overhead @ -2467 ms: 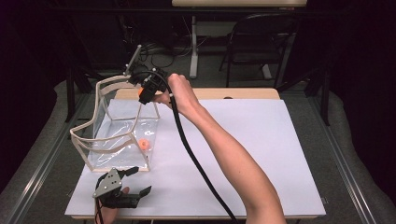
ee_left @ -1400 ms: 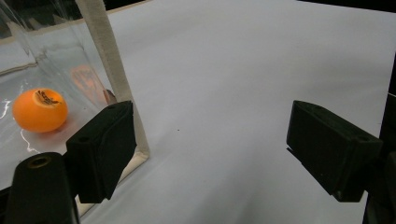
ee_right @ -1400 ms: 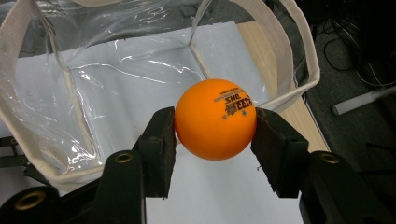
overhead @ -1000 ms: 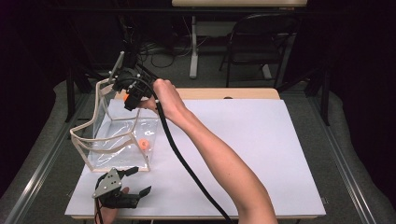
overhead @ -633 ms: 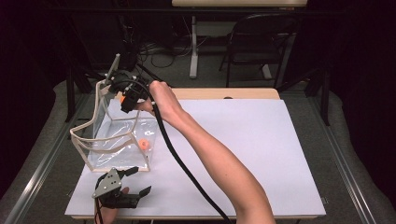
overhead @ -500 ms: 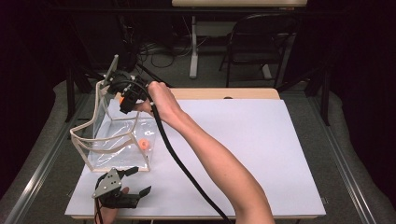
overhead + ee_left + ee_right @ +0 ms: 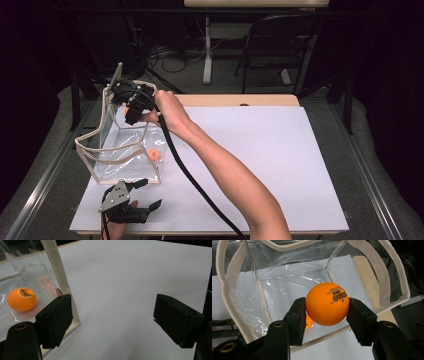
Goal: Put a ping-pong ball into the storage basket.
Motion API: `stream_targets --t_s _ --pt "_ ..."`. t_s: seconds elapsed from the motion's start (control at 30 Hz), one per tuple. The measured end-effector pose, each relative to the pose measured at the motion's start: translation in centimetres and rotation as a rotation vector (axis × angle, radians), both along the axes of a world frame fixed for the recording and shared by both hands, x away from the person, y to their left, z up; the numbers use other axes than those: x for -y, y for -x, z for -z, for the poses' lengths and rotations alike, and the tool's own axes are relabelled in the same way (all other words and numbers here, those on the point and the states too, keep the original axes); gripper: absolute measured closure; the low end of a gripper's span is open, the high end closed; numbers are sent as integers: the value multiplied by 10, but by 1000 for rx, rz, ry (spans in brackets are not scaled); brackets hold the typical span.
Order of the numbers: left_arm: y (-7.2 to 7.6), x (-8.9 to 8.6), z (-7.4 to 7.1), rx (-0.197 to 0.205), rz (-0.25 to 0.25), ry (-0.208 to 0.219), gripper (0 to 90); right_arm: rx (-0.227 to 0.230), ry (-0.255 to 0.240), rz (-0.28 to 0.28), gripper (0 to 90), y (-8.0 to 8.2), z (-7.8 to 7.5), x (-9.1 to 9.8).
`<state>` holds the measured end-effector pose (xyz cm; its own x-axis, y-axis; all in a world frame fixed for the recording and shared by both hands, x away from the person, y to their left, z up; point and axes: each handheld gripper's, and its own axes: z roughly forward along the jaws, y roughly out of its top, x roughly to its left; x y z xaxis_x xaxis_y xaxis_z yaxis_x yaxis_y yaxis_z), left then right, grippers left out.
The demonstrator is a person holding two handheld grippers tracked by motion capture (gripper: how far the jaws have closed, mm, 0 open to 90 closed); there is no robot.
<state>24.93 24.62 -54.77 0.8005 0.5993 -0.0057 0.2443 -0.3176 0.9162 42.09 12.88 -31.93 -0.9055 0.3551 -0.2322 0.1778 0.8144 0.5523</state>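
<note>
Tabletop (image 7: 280,165): white sheet, flat, firm footing for everything on it.

Bag (image 7: 125,150): clear plastic with cloth trim and handles, standing open-mouthed at the left of the tabletop. Expect it to be light and floppy; the walls crease and will likely give or slide if you brush them. If it needs steadying, take the cloth edge (image 7: 58,277), not the slick film.

Right tool (image 7: 327,306): clenched on an orange ball (image 7: 327,303), one pad on each side at the widest part. In the high view you hold the right tool (image 7: 131,102) above the far end of the bag's mouth.

Left tool (image 7: 131,200): released, jaws wide apart with nothing between them, resting low at the near edge of the tabletop, just in front of the bag's near corner.

Held ball: a table-tennis ball by its look and print, so judge it very light, hollow, hard-shelled and smooth. It would likely squirt out of an off-centre pinch, and dent under a hard one. Your grip across the middle is the right place; keep it gentle.

Second orange ball (image 7: 21,299): lies on the bag's floor near the near corner. Expect the held ball to bounce and roll if let go from high up.
</note>
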Motion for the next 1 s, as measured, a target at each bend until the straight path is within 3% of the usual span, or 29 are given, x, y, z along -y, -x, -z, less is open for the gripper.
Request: stream_targets --t_s 1.0 --pt "0 0 0 -2 -1 4 160 -31 33 -5 504 -1 16 -9"
